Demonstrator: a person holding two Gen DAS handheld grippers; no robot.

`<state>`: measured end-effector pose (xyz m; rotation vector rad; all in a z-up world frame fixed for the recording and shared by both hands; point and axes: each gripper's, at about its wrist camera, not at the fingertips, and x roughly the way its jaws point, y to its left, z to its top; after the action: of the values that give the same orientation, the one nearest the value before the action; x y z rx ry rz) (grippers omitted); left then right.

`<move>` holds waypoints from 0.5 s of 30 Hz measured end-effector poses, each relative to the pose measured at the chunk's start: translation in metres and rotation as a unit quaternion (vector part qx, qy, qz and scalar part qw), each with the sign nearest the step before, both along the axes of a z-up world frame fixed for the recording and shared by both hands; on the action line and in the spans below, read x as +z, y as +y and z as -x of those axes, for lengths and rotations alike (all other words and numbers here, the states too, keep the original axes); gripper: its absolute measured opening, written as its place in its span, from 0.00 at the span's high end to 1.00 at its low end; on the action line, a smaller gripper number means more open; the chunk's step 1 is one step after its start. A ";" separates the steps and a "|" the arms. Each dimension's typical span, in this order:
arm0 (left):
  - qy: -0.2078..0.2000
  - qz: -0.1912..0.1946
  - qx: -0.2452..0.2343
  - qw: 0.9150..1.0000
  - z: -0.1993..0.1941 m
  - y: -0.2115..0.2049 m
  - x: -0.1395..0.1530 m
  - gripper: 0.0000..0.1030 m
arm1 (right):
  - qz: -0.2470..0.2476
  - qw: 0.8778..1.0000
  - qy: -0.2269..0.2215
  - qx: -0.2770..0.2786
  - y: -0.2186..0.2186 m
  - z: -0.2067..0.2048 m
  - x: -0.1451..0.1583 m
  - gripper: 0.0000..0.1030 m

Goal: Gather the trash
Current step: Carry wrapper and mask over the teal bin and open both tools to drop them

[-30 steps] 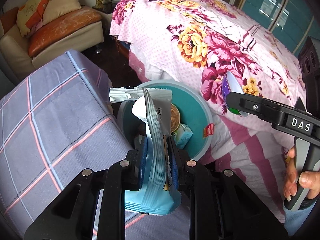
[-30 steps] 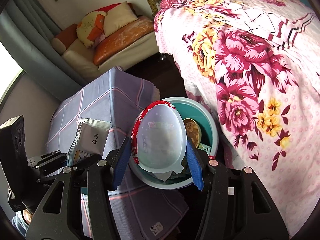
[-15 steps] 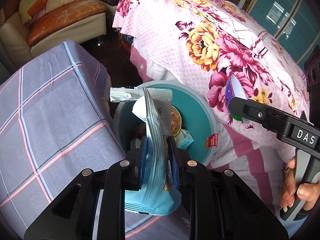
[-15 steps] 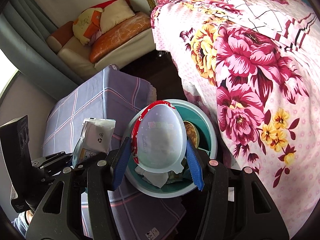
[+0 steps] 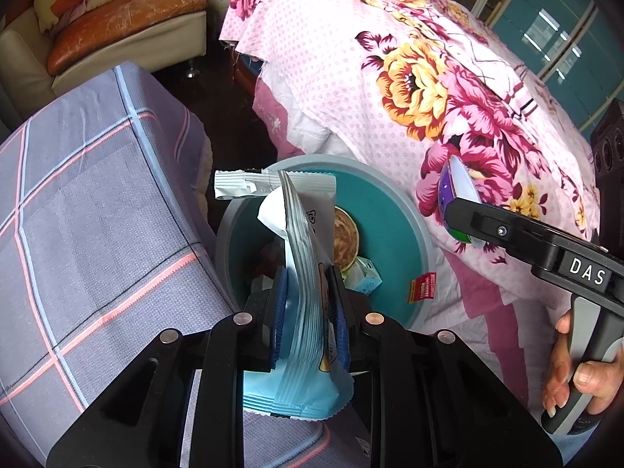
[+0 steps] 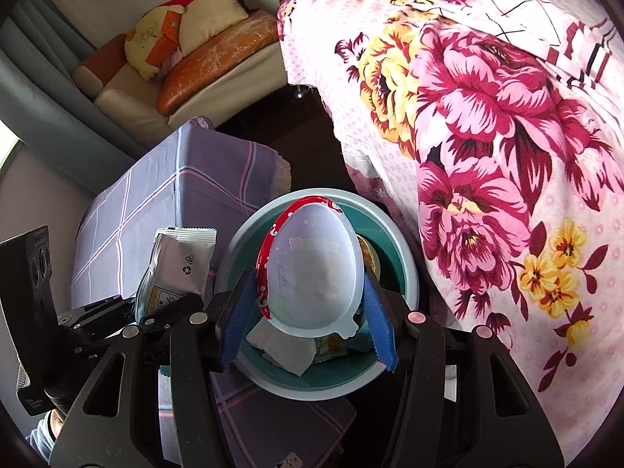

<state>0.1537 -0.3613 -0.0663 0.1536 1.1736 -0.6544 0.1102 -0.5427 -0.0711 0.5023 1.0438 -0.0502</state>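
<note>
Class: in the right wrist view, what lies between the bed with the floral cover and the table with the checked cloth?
The teal trash bin stands in that gap on dark floor, holding wrappers. The right tongs hold an egg-shaped plastic lid above it.

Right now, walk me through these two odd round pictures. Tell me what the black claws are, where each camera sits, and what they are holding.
No robot here: a person holds a hand-operated claw in each hand, and each claw carries a wide-angle camera looking along its two fingers, so the pictures curve.

In the left claw's view, the left gripper is shut on a pale blue snack bag. Beyond it stands a teal bin already holding scraps. At the right, the person's hand grips the other claw's handle.

In the right claw's view, the right gripper pinches an egg-shaped plastic lid with a red rim, above the same bin. The bin stands between a grey checked cloth and a pink floral bedspread. A sofa is behind.
</note>
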 end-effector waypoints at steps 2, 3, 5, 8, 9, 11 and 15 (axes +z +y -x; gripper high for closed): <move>0.001 0.001 0.000 1.000 -0.002 0.000 -0.002 0.78 | 0.000 1.000 0.003 -0.001 0.000 -0.004 -0.002 0.50; 0.002 0.002 0.000 1.000 -0.004 0.000 -0.002 0.78 | 0.001 1.000 0.004 -0.001 0.000 -0.005 -0.002 0.50; 0.003 0.005 0.000 1.000 -0.006 0.001 -0.003 0.78 | 0.003 1.000 0.006 -0.001 0.001 -0.008 -0.002 0.50; 0.002 0.006 -0.001 1.000 -0.009 0.000 -0.005 0.72 | 0.007 1.000 0.007 -0.002 0.002 -0.011 -0.001 0.50; 0.001 0.008 0.000 1.000 -0.009 0.000 -0.004 0.71 | 0.008 1.000 0.007 -0.002 0.002 -0.014 -0.001 0.50; 0.001 0.013 -0.002 1.000 -0.010 0.001 -0.004 0.70 | 0.011 1.000 0.009 -0.003 0.002 -0.016 -0.002 0.50; 0.002 0.018 -0.006 1.000 -0.010 0.002 -0.004 0.61 | 0.015 1.000 0.012 -0.005 0.001 -0.020 -0.002 0.50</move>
<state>0.1637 -0.3596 -0.0699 0.1285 1.1650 -0.6863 0.1303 -0.5414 -0.0729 0.4796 1.0636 -0.0805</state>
